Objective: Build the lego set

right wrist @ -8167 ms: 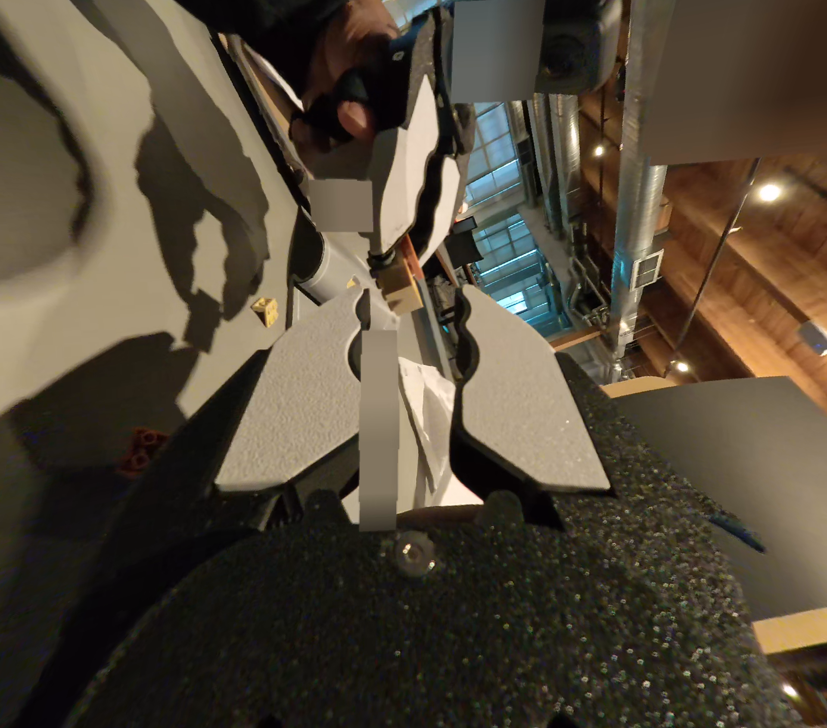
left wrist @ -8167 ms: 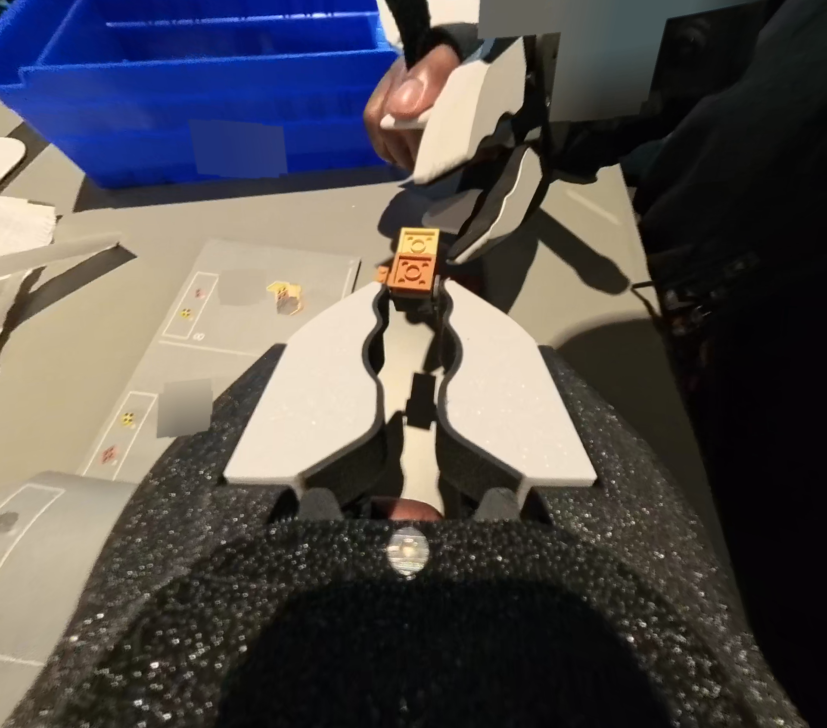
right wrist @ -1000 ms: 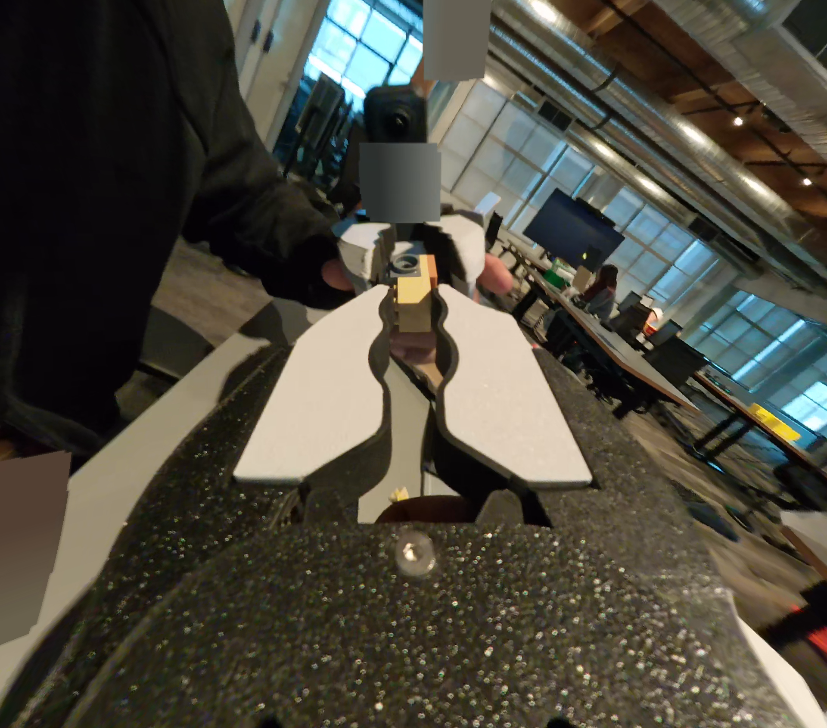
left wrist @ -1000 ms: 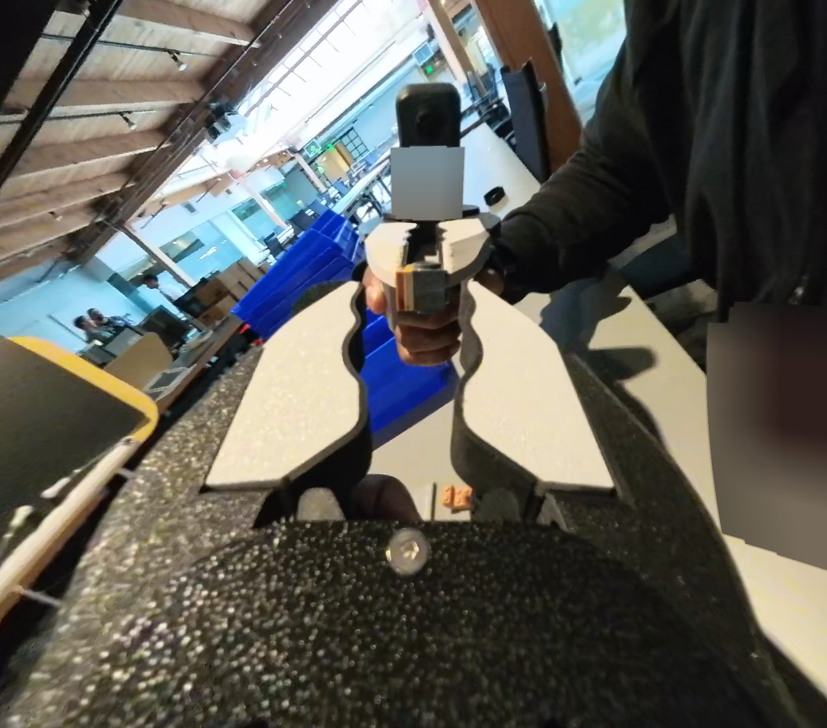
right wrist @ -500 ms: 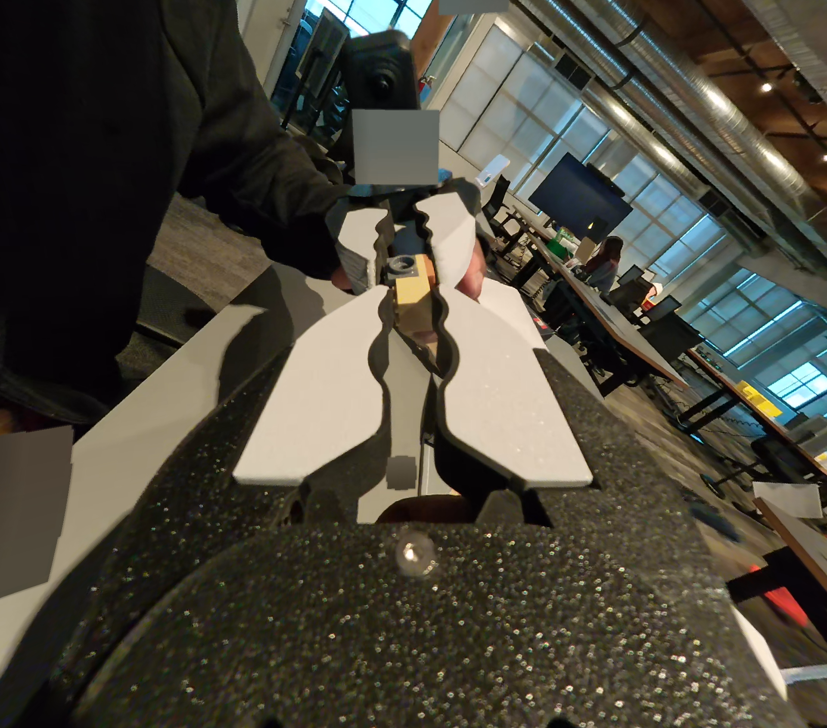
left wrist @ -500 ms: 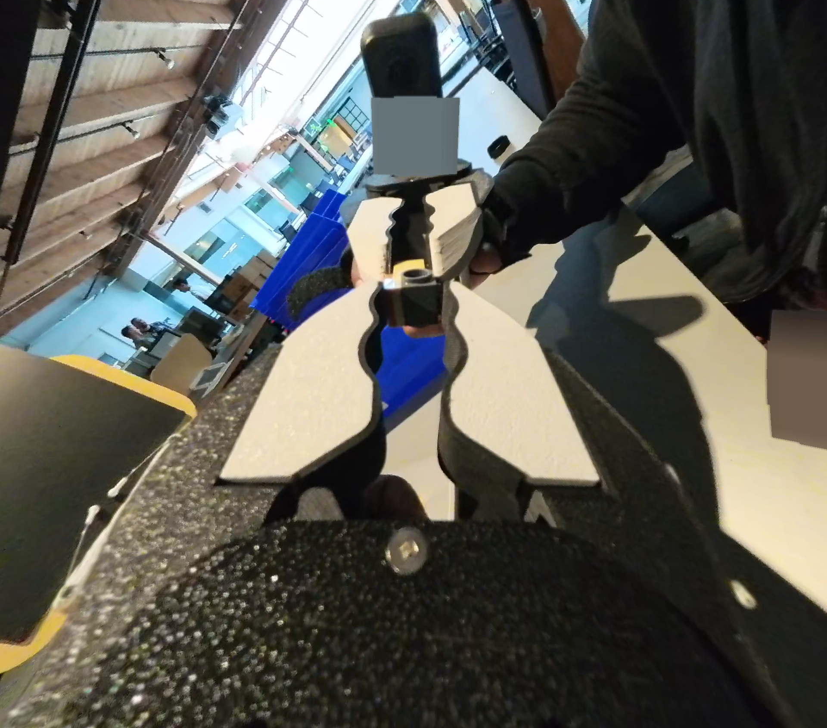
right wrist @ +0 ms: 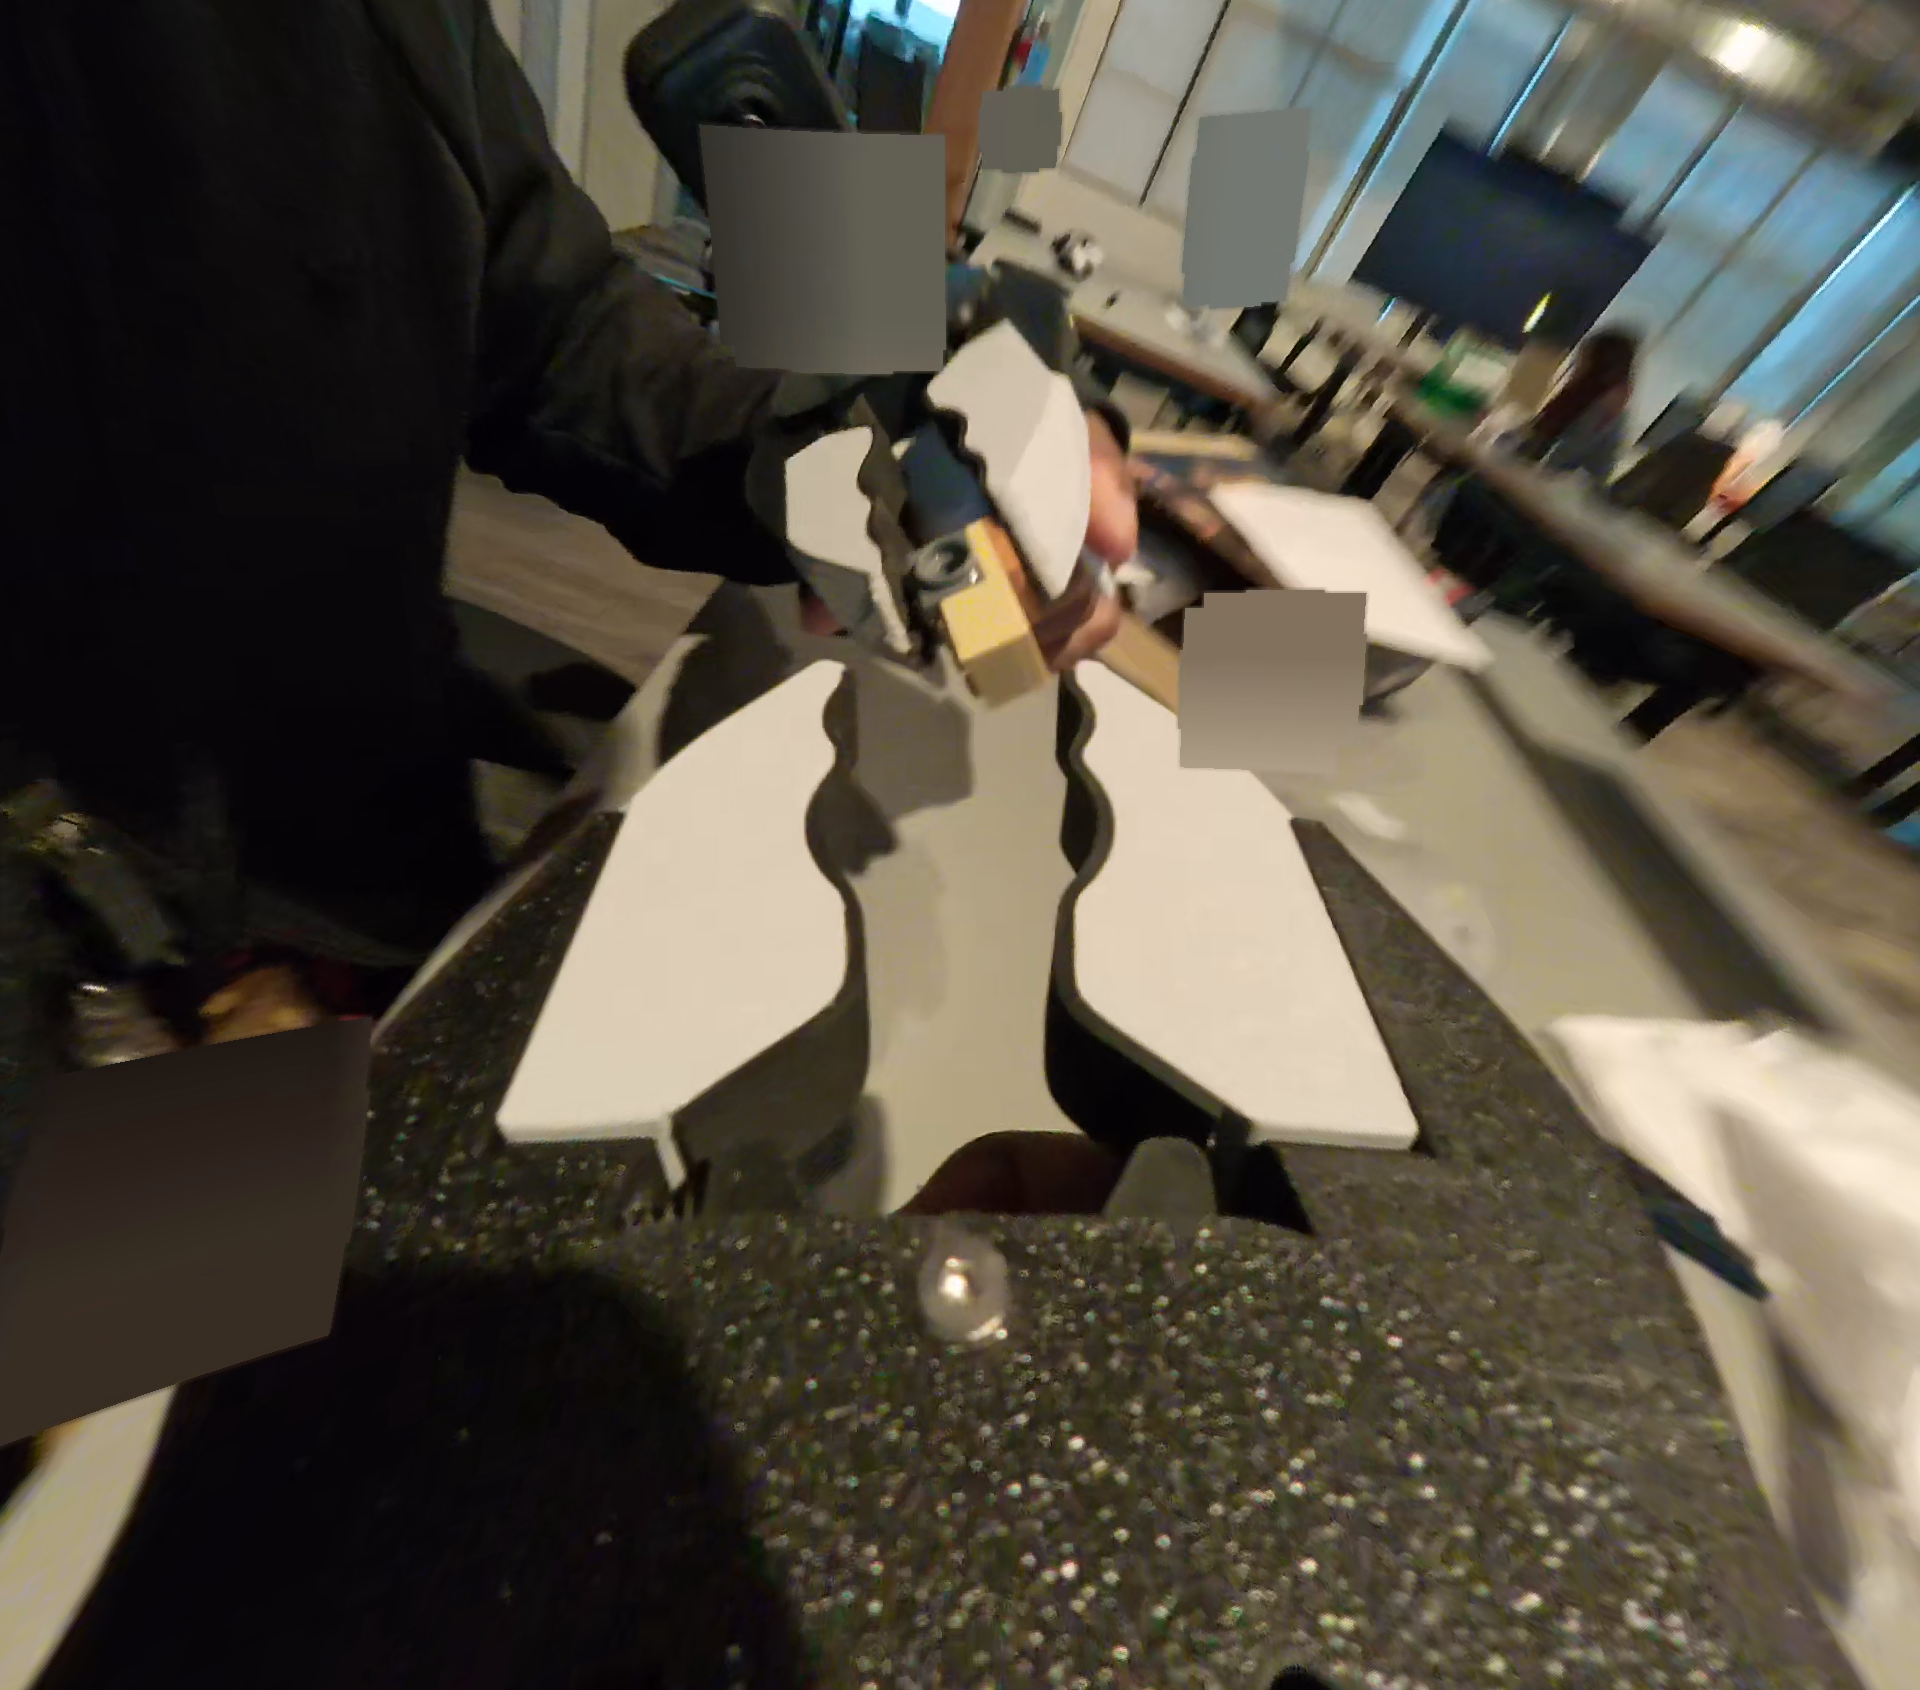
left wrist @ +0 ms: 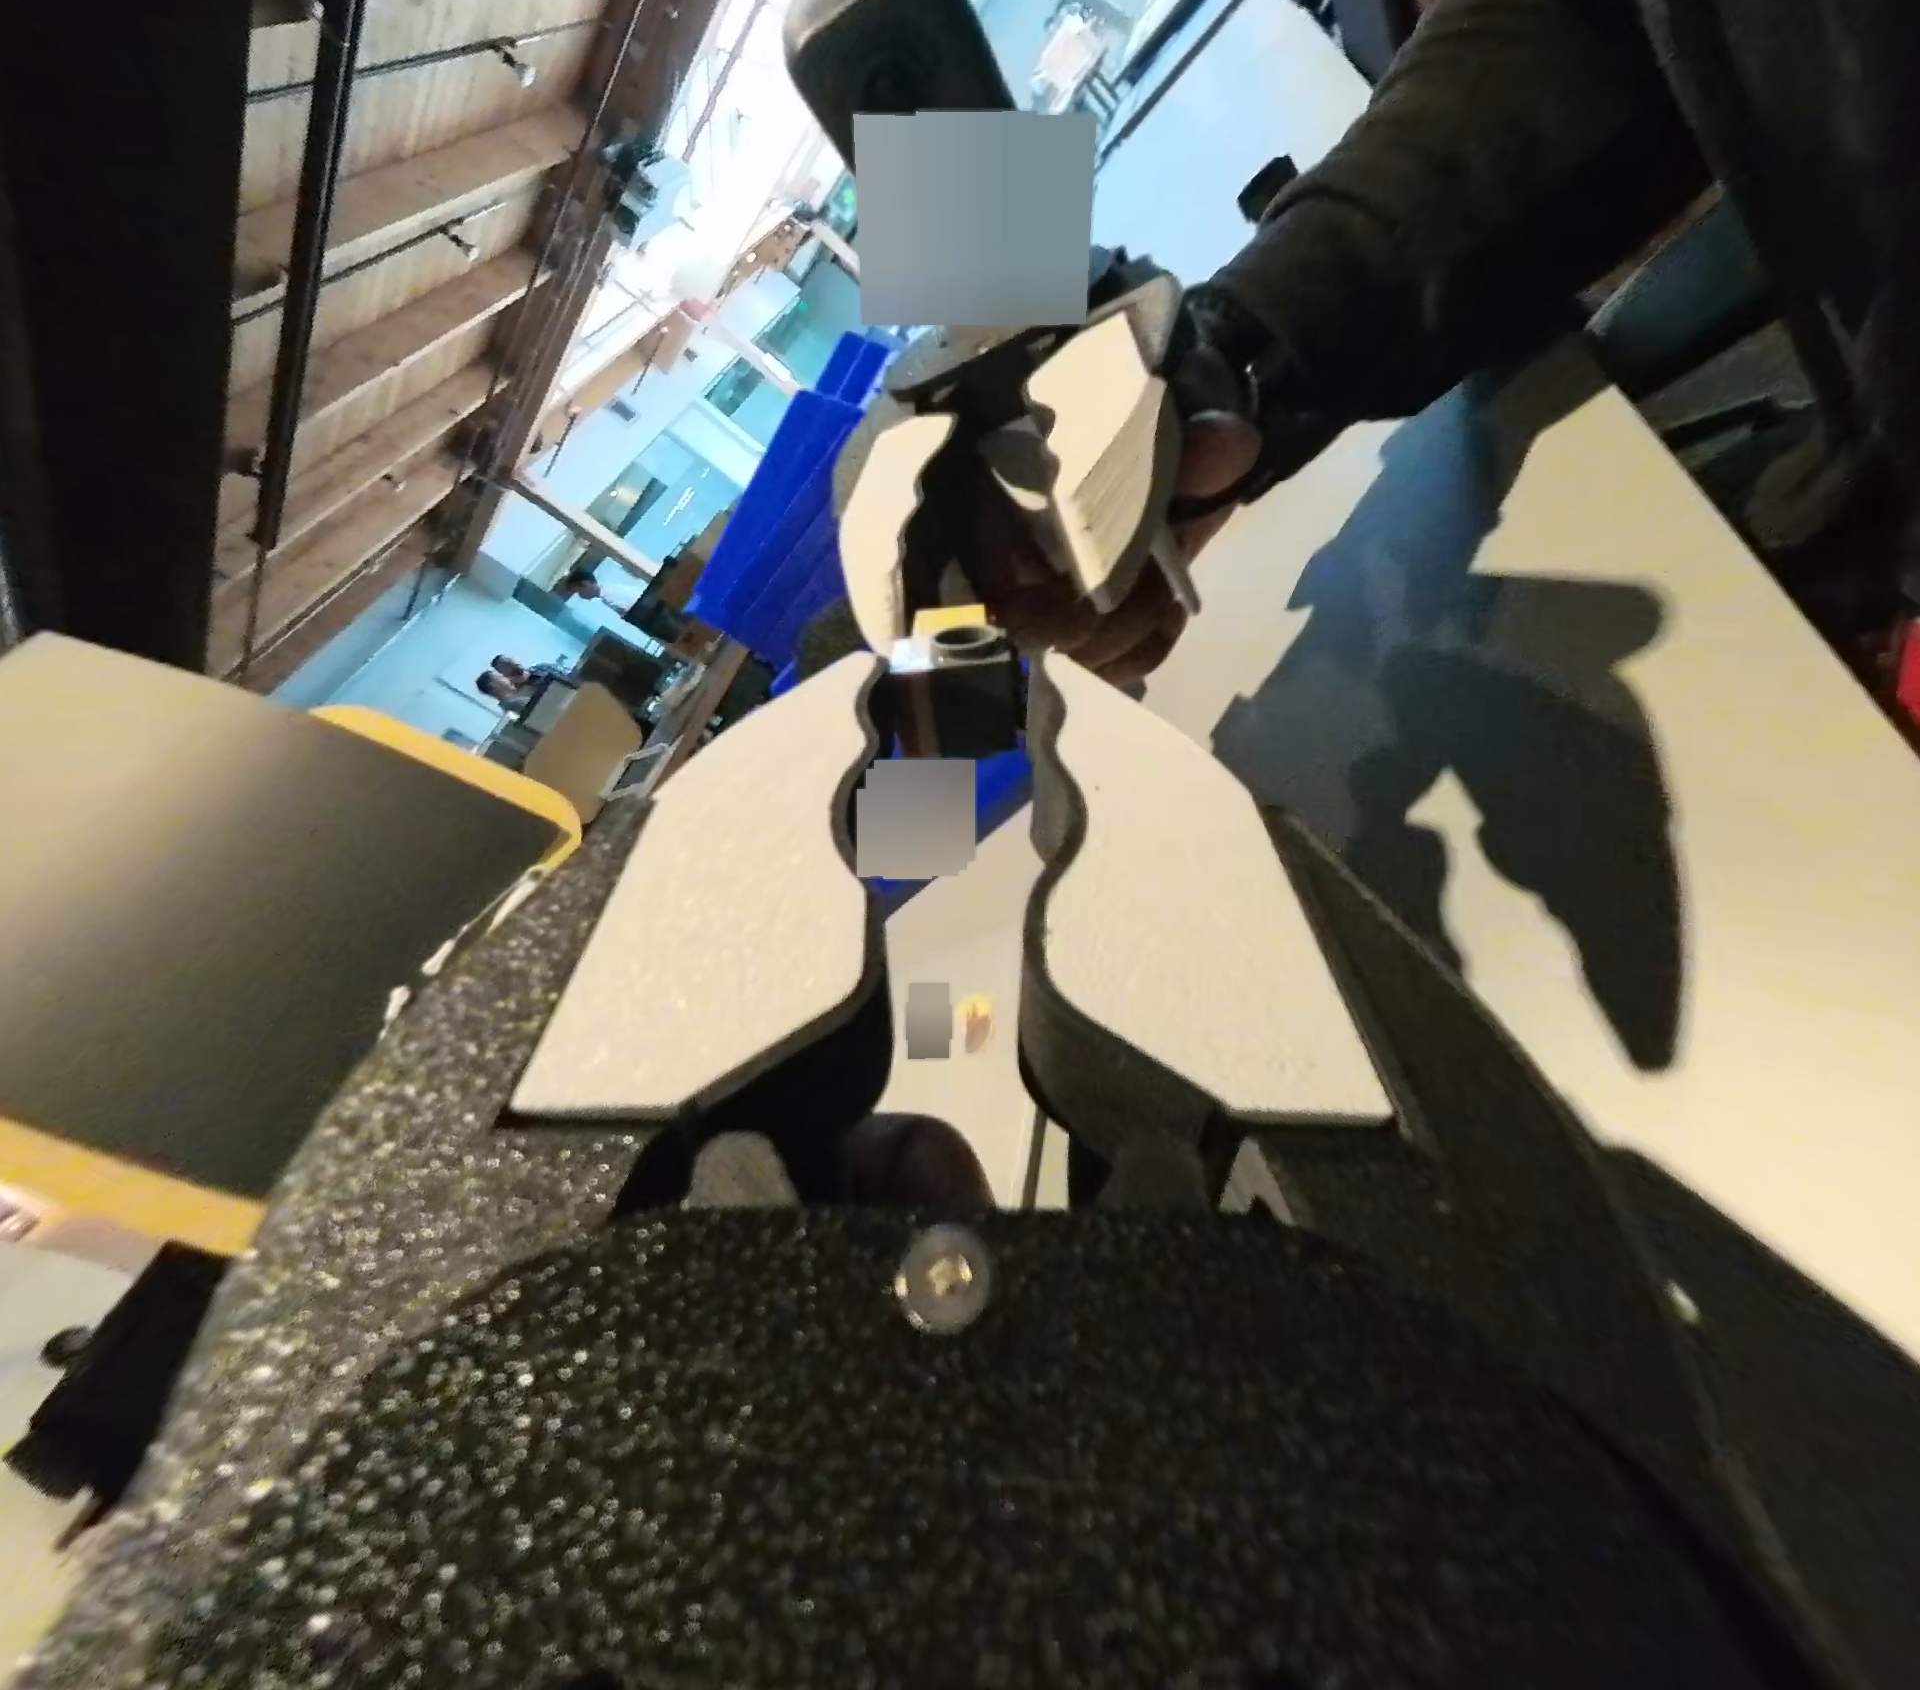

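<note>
Timber ceiling [left wrist: 436, 82], tall windows [right wrist: 1195, 30], blue bins [left wrist: 800, 497]

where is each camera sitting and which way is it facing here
Left wrist view: on the left gripper, looking along its fingers, tilted up toward the ceiling beams; it shows its own fingers shut on the lego assembly, plus the right gripper opposite, held by a dark-sleeved hand.
Right wrist view: on the right gripper, open, facing the left gripper and the person's dark jacket.
Shared: both grippers, the lego assembly, the grey table.
</note>
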`<state>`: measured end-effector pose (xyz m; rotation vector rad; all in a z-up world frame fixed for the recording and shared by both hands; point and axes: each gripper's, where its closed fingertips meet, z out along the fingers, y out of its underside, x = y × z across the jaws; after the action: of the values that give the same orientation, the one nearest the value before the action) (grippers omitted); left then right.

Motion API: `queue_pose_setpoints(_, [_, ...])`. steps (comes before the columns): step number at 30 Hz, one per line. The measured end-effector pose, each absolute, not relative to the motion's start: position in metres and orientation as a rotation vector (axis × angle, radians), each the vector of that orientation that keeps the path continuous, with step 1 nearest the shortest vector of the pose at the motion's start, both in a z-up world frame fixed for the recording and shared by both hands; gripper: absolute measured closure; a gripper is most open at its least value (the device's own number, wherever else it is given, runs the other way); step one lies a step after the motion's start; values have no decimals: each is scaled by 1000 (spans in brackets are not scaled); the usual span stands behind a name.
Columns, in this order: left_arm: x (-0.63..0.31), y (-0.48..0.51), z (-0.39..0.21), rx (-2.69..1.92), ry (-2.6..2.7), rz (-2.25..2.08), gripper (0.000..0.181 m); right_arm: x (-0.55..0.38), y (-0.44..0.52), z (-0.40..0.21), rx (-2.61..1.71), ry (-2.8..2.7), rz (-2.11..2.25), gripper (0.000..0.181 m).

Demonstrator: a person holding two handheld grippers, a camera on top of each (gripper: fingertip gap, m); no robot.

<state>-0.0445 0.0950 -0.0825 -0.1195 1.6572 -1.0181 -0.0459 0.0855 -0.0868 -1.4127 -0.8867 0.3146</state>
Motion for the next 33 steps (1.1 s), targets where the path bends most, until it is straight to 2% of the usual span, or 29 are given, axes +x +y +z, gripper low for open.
queue_pose_setpoints(5, [-45,118,-101,-91,1660,-858,158,-47,102,-108,-1664,-763,525,144])
queue_pose_setpoints(12, [-27,141,-122,26,1675,-778,158,-22,137,-133,-1820,-681,465,143])
queue_pose_setpoints(15, [-20,147,-131,62,1662,-744,158,-19,147,-142,-1878,-626,522,145])
queue_pose_setpoints(19, [-18,153,-141,71,1646,-702,158,-18,155,-154,-1926,-555,672,157])
queue_pose_setpoints(33, [-14,163,-157,11,1679,-735,159,-6,161,-179,-1990,-473,701,149])
